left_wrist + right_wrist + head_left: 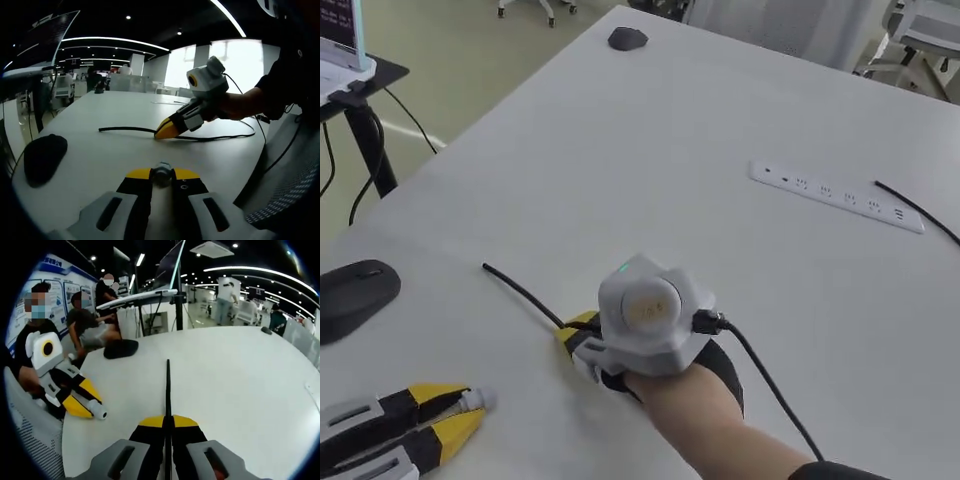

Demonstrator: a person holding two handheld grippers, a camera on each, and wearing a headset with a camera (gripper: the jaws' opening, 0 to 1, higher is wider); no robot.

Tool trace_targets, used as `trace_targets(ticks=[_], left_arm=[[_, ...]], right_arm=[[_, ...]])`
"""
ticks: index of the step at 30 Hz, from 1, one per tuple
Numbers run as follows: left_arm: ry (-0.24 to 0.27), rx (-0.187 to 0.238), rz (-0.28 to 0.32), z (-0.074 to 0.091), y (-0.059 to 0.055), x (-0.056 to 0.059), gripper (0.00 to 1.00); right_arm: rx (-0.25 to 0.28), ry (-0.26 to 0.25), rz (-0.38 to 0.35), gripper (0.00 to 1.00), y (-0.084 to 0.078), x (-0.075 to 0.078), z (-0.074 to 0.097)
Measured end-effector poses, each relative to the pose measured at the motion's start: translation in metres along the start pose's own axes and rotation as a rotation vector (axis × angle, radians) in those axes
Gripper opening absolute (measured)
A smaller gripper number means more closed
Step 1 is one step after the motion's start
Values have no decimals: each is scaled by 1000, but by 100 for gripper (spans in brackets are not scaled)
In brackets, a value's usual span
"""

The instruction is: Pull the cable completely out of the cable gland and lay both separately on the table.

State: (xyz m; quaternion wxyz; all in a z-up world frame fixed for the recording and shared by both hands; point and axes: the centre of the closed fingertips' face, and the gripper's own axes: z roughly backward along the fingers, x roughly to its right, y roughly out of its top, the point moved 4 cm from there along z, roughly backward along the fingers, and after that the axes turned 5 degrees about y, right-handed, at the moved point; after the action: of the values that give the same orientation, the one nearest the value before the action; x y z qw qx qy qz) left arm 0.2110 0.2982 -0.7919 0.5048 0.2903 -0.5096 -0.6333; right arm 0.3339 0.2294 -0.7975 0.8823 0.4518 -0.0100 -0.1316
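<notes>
Head view: the cable (520,292) lay on the bench (670,150), already out of the gland (480,400). Left gripper view: the left gripper (161,176) was closed on the gland. Right gripper view: the right gripper (167,420) pinched the cable. I judge that both were not yet laid down.

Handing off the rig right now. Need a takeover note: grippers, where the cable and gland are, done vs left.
Left hand-held gripper: shut on the cable gland, low over the table.
Right hand-held gripper: shut on the cable, whose free end runs forward along the table.
Done: cable is fully out of the gland, and the two are apart.
Left: lay each on the table separately and open both.
</notes>
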Motion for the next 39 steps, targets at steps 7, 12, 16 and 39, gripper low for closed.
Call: trace_targets(ticks=[7,12,16,39], left_arm=[[23,36,19,-1,0,-2,16],[31,63,42,0,1,-1,25],[73,72,41,1,3,-8,34],[-12,140,52,-10,43,7,100]], right_arm=[[-3,-18,93,0,1,-1,-1],[8,-11,90,19,2,-3,-3],[13,-16,94,28,1,-2,-3],[213,19,-109,99,28,4,32]])
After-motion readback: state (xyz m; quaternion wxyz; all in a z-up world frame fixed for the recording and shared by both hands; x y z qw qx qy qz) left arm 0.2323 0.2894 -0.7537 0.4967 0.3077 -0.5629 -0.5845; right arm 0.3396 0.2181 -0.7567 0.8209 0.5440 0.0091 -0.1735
